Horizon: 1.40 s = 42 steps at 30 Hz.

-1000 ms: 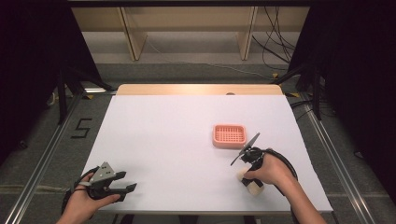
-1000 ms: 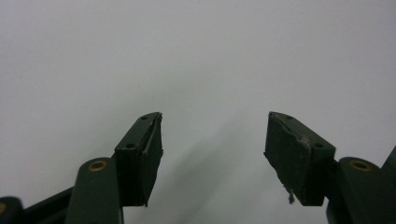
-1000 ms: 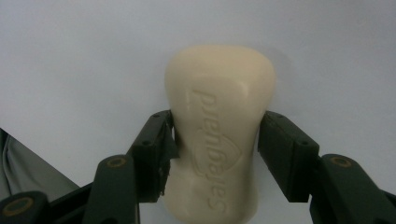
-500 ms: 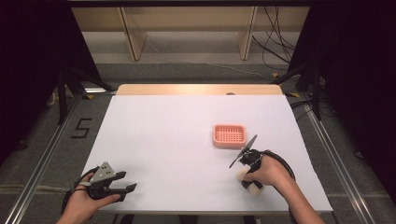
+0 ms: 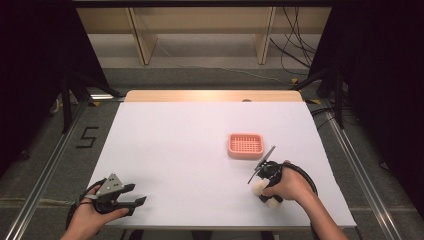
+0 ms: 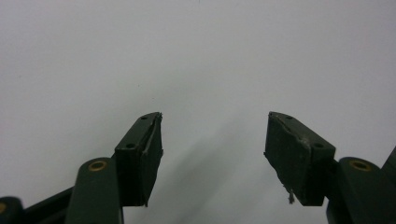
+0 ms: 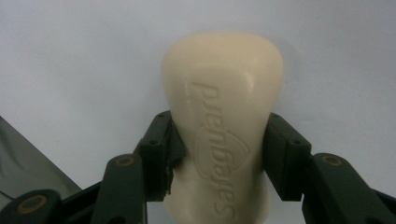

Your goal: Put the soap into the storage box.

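A cream bar of soap (image 7: 222,70) with an embossed name lies on the white table, and my right gripper (image 7: 219,119) is shut on its waist. The jaws have just been closing, and both pads now press its sides. In the high view that right gripper (image 5: 266,195) points down near the table's front right, with the soap's (image 5: 259,187) pale ends showing on either side of the hand. A pink slotted soap dish (image 5: 245,145) sits just beyond it, empty. My left gripper (image 5: 139,195) rests at the front left; its jaws (image 6: 212,140) are open over bare table.
The white tabletop (image 5: 190,150) has a wooden strip (image 5: 215,96) along its far edge. Metal rails (image 5: 47,165) run along both sides on the floor. Cables (image 5: 295,55) and shelf legs stand beyond the table.
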Each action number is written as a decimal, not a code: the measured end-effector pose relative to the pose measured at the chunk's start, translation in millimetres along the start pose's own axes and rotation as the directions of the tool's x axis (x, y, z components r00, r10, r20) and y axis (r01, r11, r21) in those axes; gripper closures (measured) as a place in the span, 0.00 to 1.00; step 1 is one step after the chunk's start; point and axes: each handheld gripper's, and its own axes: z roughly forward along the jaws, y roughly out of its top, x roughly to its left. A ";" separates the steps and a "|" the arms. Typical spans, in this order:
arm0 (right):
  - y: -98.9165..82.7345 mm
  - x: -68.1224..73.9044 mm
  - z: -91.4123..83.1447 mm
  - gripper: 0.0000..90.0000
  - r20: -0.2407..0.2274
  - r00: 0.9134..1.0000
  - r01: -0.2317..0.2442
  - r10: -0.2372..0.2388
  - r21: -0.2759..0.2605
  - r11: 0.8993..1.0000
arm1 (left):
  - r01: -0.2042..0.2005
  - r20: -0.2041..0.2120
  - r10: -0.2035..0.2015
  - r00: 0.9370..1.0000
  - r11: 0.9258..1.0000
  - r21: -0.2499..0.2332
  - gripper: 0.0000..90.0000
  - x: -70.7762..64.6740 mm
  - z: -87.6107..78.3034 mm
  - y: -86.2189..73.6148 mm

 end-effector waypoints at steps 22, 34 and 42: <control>-4.1 -0.5 -13.2 0.56 0.036 0.985 0.171 -0.169 -0.053 0.984 | -0.027 0.000 0.027 1.000 1.000 0.004 0.40 1.6 0.9 0.3; -3.1 -6.8 -20.1 0.56 0.060 0.977 0.208 -0.204 -0.074 0.975 | 0.008 0.004 -0.008 1.000 1.000 0.006 0.40 0.2 1.0 -0.4; 1.5 -9.1 -19.8 0.56 0.060 0.978 0.203 -0.199 -0.067 0.977 | -0.017 0.002 0.017 1.000 1.000 -0.004 0.40 1.9 1.3 0.0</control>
